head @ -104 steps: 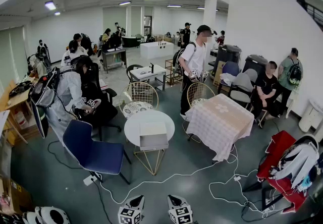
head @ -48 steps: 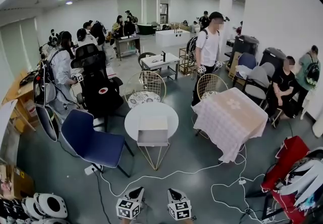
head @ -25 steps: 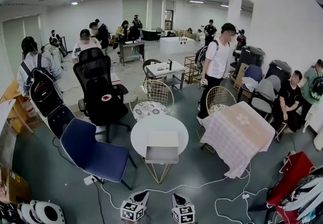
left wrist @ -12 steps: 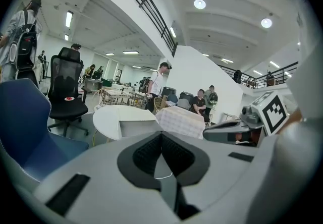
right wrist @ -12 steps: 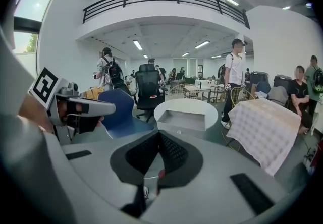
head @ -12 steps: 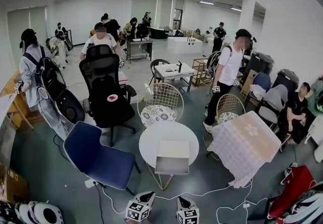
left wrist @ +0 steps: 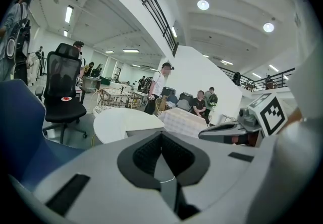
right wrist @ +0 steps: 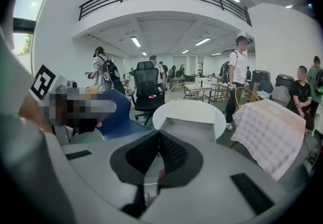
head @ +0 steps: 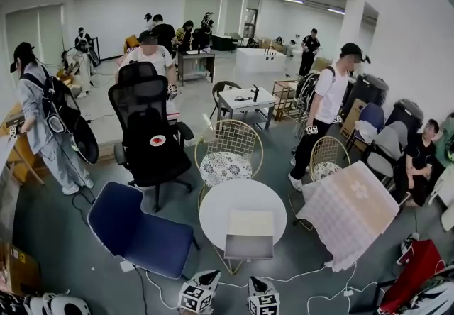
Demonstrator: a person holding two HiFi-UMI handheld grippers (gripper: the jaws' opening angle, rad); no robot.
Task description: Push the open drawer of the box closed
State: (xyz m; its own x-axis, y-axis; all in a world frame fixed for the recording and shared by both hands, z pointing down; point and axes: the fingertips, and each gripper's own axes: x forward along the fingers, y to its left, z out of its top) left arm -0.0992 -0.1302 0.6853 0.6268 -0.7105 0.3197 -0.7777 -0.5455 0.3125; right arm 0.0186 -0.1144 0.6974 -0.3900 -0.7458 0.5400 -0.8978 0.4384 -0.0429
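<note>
Closer now to the round tabletop (head: pixel 218 201) bearing the open-drawer box (head: pixel 249 233), left gripper (head: pixel 207 280) and right gripper (head: pixel 257 285) hold fingers together, empty.

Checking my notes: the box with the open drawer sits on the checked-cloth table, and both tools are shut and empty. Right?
No: the head view shows the box on the round white table, beside the checked-cloth table. The left tool and right tool are shut and empty.
</note>
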